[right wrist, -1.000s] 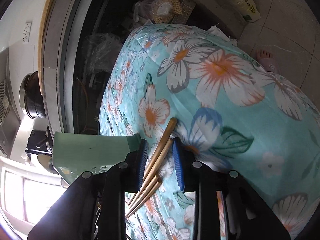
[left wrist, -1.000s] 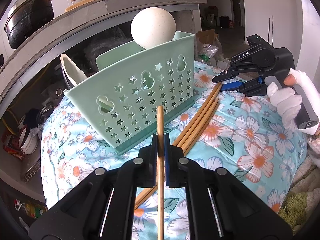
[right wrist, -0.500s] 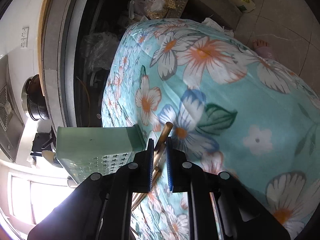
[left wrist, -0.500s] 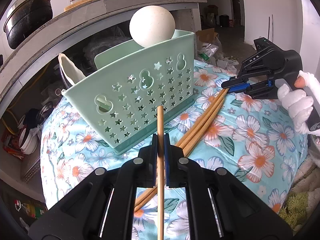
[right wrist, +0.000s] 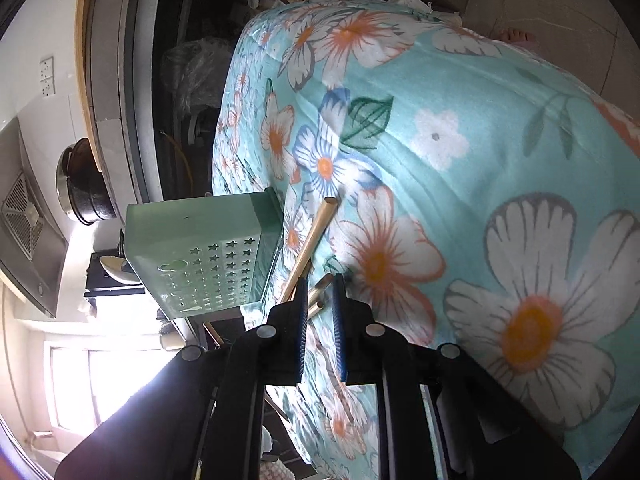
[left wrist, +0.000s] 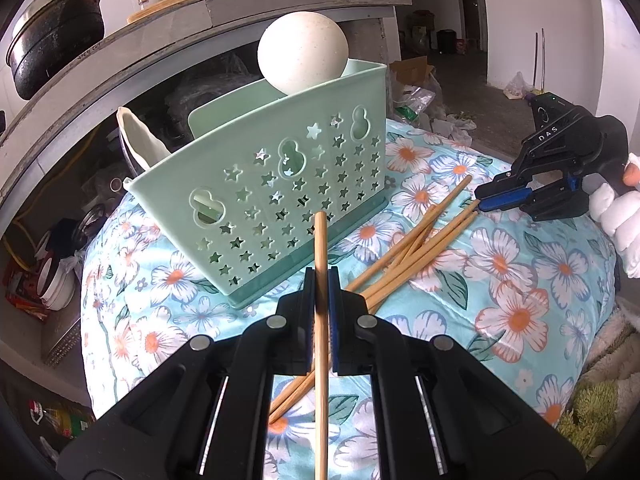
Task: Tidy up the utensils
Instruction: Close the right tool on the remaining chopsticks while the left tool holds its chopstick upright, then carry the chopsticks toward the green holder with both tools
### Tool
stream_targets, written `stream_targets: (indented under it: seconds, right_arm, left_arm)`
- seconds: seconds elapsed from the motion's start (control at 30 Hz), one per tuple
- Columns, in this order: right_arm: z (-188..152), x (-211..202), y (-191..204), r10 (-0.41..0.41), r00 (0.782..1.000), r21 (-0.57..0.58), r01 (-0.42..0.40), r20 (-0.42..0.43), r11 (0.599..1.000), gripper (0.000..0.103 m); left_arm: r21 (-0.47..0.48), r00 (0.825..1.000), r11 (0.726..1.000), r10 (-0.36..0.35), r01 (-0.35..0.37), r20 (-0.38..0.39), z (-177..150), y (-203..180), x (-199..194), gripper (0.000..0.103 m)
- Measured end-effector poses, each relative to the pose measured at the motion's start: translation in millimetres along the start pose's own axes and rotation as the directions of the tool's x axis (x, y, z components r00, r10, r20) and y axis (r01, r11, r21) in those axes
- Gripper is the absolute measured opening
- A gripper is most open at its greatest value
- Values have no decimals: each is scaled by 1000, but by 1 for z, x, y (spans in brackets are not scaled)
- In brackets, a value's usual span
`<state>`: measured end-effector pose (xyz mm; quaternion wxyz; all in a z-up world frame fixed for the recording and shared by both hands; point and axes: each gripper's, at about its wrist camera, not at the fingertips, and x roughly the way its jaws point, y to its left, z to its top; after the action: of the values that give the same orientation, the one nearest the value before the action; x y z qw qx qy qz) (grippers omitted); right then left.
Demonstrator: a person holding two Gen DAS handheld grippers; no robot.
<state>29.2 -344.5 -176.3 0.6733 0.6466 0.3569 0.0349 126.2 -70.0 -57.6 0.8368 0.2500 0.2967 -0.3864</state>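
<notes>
A single round wooden chopstick (left wrist: 320, 280) stands clamped between the fingers of the left gripper (left wrist: 320, 292), its long axis running straight ahead along the fingers, its far end rising in front of the basket wall. Directly beyond that end stands the pale green plastic utensil basket (left wrist: 280, 184), a thin-walled caddy pierced with star and gourd cut-outs; a smooth cream ladle bowl (left wrist: 302, 54) and a second cream utensil (left wrist: 138, 142) project above its rim. To the right of the left fingers, a loose fan of bare bamboo chopsticks (left wrist: 416, 248) lies on the floral quilted cover (left wrist: 520, 280), their axes running diagonally up and to the right towards the right gripper (left wrist: 504, 200). The right gripper's fingers are narrow and have just been opening slightly; in the right wrist view two stick ends (right wrist: 320, 292) sit between them, but whether the pads press on these cannot be told. One longer stick (right wrist: 310, 240) lies just left of those fingers, beside the basket's end wall. The left hand is judged nearer to the basket opening, so the coming insertion probably turns on raising its stick above the rim.
</notes>
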Motion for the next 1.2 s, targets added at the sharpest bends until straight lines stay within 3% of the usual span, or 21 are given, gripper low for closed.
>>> stream_targets:
  seconds: [0.07, 0.17, 0.5, 0.6, 0.73, 0.87, 1.0, 1.2]
  right_arm:
    - [3, -6, 2, -3, 1000, -4, 3, 26, 1000, 26]
    - [10, -13, 5, -7, 998, -2, 7, 64, 1000, 31]
    - [33, 8, 12, -81, 992, 36, 78, 97, 996, 31]
    - [34, 15, 16, -103, 988, 34, 99, 117, 994, 27]
    - [33, 18, 13, -114, 983, 67, 106, 141, 992, 11]
    - [32, 18, 10, -89, 985, 68, 79, 146, 995, 11]
    - [30, 15, 14, -14, 990, 57, 6, 139, 998, 9]
    - [21, 2, 52, 55, 986, -91, -42, 157, 995, 7]
  left_arm:
    - [-1, 1000, 1000, 0, 0, 0, 0, 0, 0, 5]
    - [-3, 1000, 1000, -1, 1, -1, 0, 0, 0, 5]
    - [-3, 1000, 1000, -8, 8, -4, -2, -2, 2, 5]
    - [-5, 1000, 1000, -8, 8, -3, -2, -2, 1, 5]
    - [-8, 1000, 1000, -10, 10, -4, -3, -2, 2, 5]
    - [-5, 1000, 1000, -10, 10, -6, -4, -3, 1, 5]
    - [-13, 1000, 1000, -6, 6, 8, -1, -2, -4, 5]
    - [-29, 1000, 1000, 7, -7, 25, 3, 3, -15, 5]
